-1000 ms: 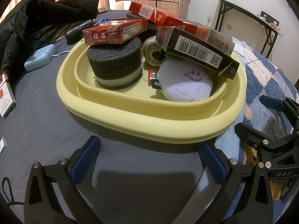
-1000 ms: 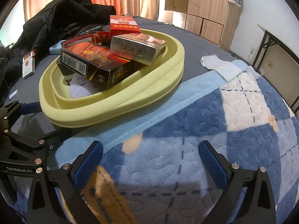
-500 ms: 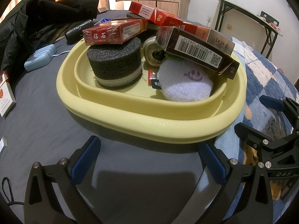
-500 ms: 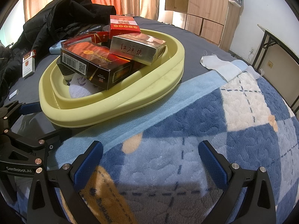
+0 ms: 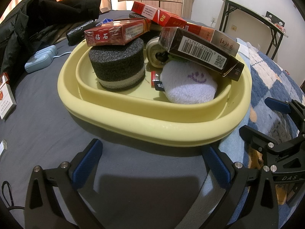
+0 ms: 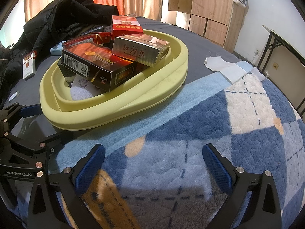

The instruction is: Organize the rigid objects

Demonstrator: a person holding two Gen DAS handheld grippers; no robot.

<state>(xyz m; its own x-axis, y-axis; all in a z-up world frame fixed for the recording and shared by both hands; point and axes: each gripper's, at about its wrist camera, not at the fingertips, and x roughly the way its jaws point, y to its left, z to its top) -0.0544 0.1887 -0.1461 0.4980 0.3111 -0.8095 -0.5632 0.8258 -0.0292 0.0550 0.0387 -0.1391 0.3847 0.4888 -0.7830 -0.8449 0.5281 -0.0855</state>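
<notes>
1. In the pale yellow oval plastic basin [image 5: 152, 122] on the grey bedsheet [image 5: 47, 129], the boxes are heaped above the rim. Your left gripper [image 5: 150, 162] sits just short of the near rim, its blue-padded fingers spread wide and holding nothing. Your right gripper [image 6: 152, 164] hovers over the blue checked fleece blanket [image 6: 238, 133], also spread and empty.

2. The dark long carton with the barcode [image 5: 202, 51] leans on the white plush pad with the purple smiley [image 5: 188, 84], and its near end overhangs the rim. Nudge the basin or that soft pad and the carton probably slides out towards the blanket.

3. The red cellophane-wrapped cigarette pack [image 5: 116, 31] lies flat on the black foam cylinder [image 5: 118, 63]. Foam gives under a push, so a low reach there likely tips the pack off.

4. The silver-sided carton [image 6: 141, 49] rests on other boxes near the far rim; lifting anything beneath it could bring the stack down.

5. One white and red cigarette pack [image 6: 28, 64] stands outside the basin on the sheet, near the black jacket [image 6: 63, 19]. Slick wrap can slip from a shallow pinch, so take it squarely.

6. Adding more on top risks a spill, since the heap looks full already.
</notes>
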